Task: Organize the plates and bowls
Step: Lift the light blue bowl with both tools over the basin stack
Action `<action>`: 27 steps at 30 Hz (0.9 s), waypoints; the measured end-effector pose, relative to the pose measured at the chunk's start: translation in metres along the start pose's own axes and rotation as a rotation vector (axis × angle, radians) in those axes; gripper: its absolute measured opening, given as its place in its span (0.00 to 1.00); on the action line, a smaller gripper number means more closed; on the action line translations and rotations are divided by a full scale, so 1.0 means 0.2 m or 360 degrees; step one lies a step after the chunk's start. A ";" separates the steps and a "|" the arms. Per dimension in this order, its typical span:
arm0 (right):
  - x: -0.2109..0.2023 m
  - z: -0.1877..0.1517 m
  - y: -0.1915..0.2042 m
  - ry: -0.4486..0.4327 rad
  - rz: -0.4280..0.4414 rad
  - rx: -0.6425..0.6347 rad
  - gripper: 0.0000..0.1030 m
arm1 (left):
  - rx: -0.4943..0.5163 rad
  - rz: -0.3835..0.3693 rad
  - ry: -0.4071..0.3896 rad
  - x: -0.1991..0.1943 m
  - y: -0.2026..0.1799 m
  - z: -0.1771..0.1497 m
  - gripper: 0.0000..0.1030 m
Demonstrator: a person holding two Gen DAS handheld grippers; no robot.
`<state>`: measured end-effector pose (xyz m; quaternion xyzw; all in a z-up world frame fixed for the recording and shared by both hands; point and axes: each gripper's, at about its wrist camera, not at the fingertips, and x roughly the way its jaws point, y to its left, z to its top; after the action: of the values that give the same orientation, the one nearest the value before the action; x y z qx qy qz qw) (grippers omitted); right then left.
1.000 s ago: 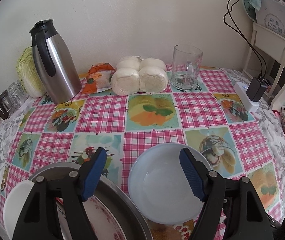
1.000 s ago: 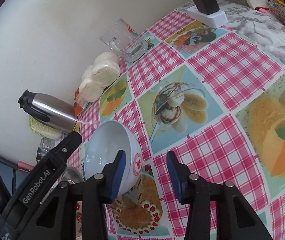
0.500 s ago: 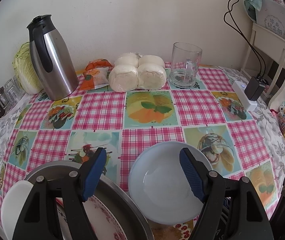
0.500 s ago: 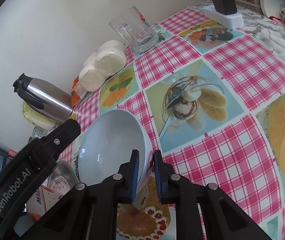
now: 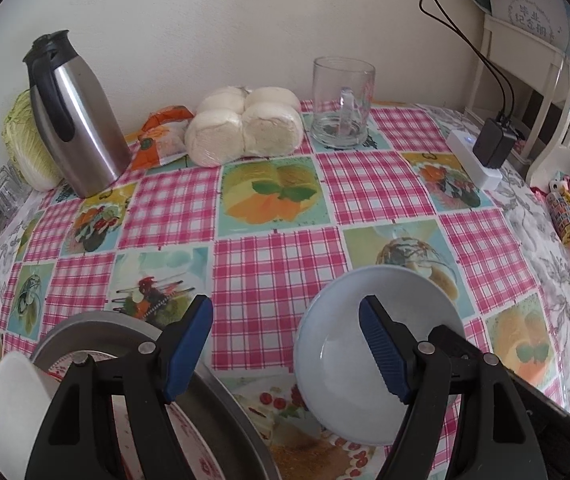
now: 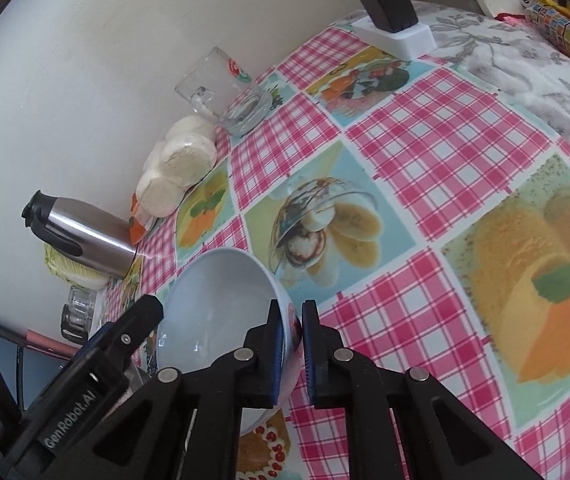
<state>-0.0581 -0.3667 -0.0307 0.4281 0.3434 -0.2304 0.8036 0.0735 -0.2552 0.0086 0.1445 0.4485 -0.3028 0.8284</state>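
A pale blue bowl (image 6: pixel 221 304) is tilted above the checked tablecloth. My right gripper (image 6: pixel 293 344) is shut on its near rim, one pad inside and one outside. In the left wrist view the same bowl (image 5: pixel 349 360) sits tilted at lower right, partly behind my right finger. My left gripper (image 5: pixel 285 352) is open and empty, held over the table. A metal basin (image 5: pixel 221 404) at lower left holds a patterned plate (image 5: pixel 189 444) and a white dish (image 5: pixel 13 408).
Along the wall stand a steel thermos (image 5: pixel 73 116), a cabbage (image 5: pixel 25 144), a snack packet (image 5: pixel 161 136), wrapped buns (image 5: pixel 245 124) and a glass mug (image 5: pixel 341 104). A power strip with charger (image 5: pixel 481 152) lies at the right edge.
My right gripper closed on the bowl's rim and lifted and tilted it. The bowl shifted to the right in the left wrist view. My left gripper stayed open.
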 end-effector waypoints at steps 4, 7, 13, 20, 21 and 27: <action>-0.01 0.01 -0.03 0.0002 0.0017 0.0031 0.10 | 0.0023 -0.0021 0.0061 0.04 -0.03 -0.02 0.67; -0.02 0.00 -0.04 0.0005 0.0024 0.0036 0.10 | 0.0033 -0.0047 0.0113 0.08 -0.04 -0.04 0.56; 0.01 -0.01 -0.05 0.0043 0.0011 0.0050 0.10 | 0.0047 -0.0085 0.0173 0.14 -0.07 -0.08 0.40; 0.03 -0.02 -0.03 0.0061 -0.0006 0.0023 0.10 | 0.0053 -0.0103 0.0165 0.14 -0.06 -0.08 0.20; 0.03 -0.02 -0.02 0.0059 -0.0021 0.0011 0.10 | 0.0051 -0.0106 0.0162 0.14 -0.06 -0.08 0.20; 0.02 -0.02 0.02 0.0053 -0.0089 -0.0034 0.10 | 0.0034 -0.0123 0.0151 0.12 -0.05 -0.08 0.19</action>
<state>-0.0538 -0.3616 -0.0326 0.4136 0.3711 -0.2420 0.7954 0.0667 -0.2641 -0.0188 0.1500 0.4894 -0.3322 0.7922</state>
